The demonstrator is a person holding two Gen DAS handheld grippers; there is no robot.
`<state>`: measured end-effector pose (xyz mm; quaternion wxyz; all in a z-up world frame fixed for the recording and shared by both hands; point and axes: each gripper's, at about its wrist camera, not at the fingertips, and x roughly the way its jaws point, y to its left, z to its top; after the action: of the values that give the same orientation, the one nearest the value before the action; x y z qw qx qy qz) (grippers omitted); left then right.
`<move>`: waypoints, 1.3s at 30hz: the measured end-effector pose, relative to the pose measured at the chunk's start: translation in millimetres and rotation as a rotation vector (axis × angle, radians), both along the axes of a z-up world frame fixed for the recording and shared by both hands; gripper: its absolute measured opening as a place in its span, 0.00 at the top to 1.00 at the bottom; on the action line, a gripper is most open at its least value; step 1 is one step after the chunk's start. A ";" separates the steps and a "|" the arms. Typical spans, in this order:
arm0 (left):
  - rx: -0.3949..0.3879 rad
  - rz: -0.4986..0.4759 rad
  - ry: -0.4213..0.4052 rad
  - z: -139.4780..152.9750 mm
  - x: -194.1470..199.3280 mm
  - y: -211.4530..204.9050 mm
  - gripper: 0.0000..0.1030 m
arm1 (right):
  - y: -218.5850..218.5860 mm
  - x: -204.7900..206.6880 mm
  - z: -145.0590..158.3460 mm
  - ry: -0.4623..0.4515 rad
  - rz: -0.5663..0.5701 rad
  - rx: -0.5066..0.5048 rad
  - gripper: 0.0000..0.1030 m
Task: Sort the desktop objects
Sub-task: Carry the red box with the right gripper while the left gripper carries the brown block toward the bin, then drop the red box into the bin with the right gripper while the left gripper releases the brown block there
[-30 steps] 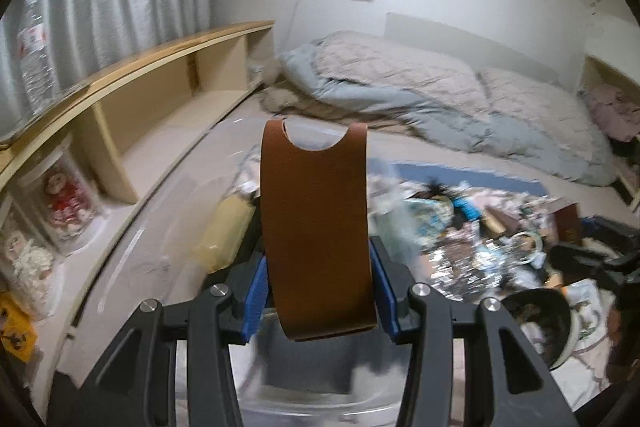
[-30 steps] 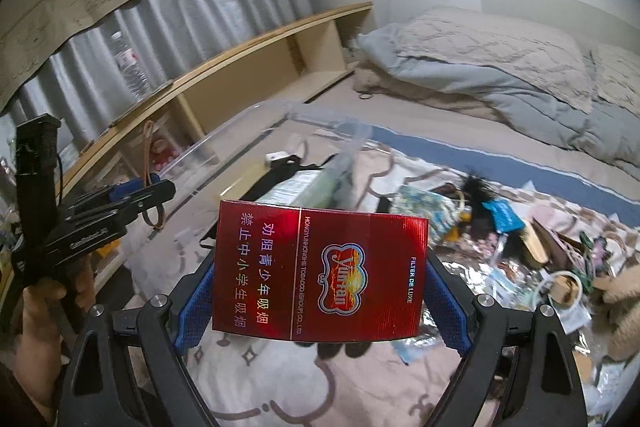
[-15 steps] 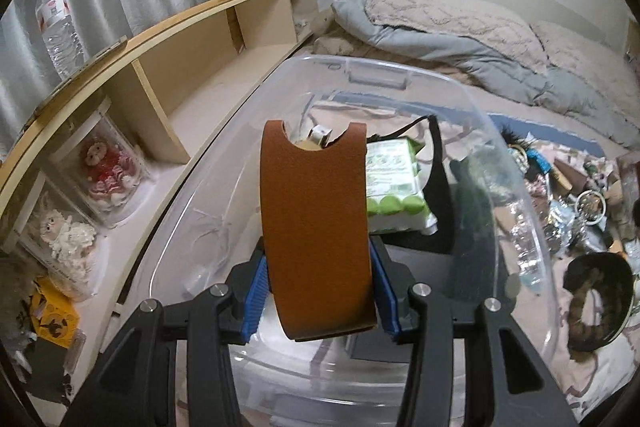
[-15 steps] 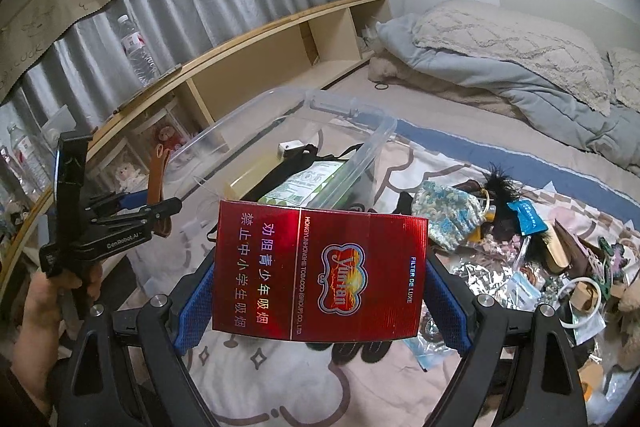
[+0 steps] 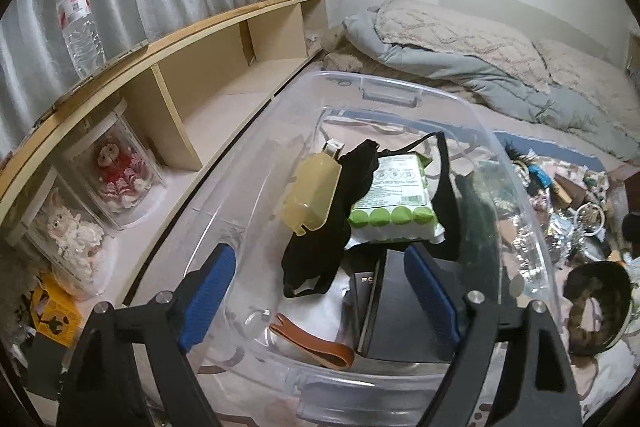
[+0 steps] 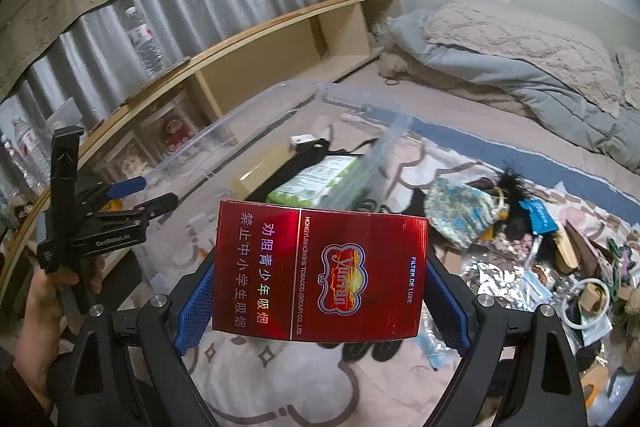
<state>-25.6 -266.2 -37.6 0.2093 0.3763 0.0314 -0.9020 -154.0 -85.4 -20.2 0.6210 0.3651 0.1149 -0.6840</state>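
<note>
The left tongs hang over a clear plastic bin, their jaws opening with nothing pinched between them. A brown leather strap lies loose on the bin's floor at about 6 o'clock, just below the tongs. Deeper in the bin, toward 12 o'clock, sit a yellowish plastic case, a green-dotted pack of wipes and a black garment, with a dark box at 5 o'clock. The right tongs stand wide, clamped on a red cigarette pack held flat across them. Beyond it, toward 1 o'clock, clutter lies on the bedspread.
</note>
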 end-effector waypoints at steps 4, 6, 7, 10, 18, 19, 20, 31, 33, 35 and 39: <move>0.028 -0.016 0.041 7.3 8.7 -1.2 0.16 | -18.5 22.0 11.3 0.013 0.080 -0.015 0.11; 0.045 -0.028 0.071 12.3 14.7 -2.4 0.16 | -31.9 34.6 14.8 0.038 0.118 -0.010 0.11; 0.052 -0.033 0.085 14.6 17.5 -2.9 0.16 | -38.4 39.7 15.6 0.049 0.135 -0.005 0.11; 0.075 -0.040 0.133 23.4 27.2 -6.4 0.16 | -64.7 53.9 15.1 0.096 0.176 0.038 0.11; 0.090 -0.030 0.238 43.9 53.2 -18.6 0.16 | -141.7 93.0 -2.5 0.208 0.303 0.215 0.11; 0.083 -0.027 0.244 45.5 55.7 -20.2 0.16 | -152.8 101.1 -8.4 0.221 0.334 0.245 0.11; 0.079 -0.026 0.249 46.1 58.1 -20.9 0.16 | -160.4 106.2 -12.5 0.232 0.349 0.265 0.11; 0.041 -0.015 0.268 49.2 71.8 -32.7 0.16 | -229.9 141.0 -54.8 0.161 0.491 0.395 0.11; 0.044 -0.012 0.265 47.4 71.9 -35.9 0.16 | -228.8 138.8 -56.5 0.129 0.499 0.389 0.09; 0.046 -0.011 0.264 46.4 72.8 -37.7 0.16 | -225.5 136.2 -58.1 0.114 0.500 0.382 0.00; 0.049 -0.011 0.257 44.2 72.4 -40.5 0.16 | -222.9 132.6 -59.8 0.120 0.489 0.384 0.00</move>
<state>46.7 -306.7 6.6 0.1892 0.2626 0.0778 -0.9430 -21.4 -308.3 -80.0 0.6791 0.3961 0.3627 -0.5004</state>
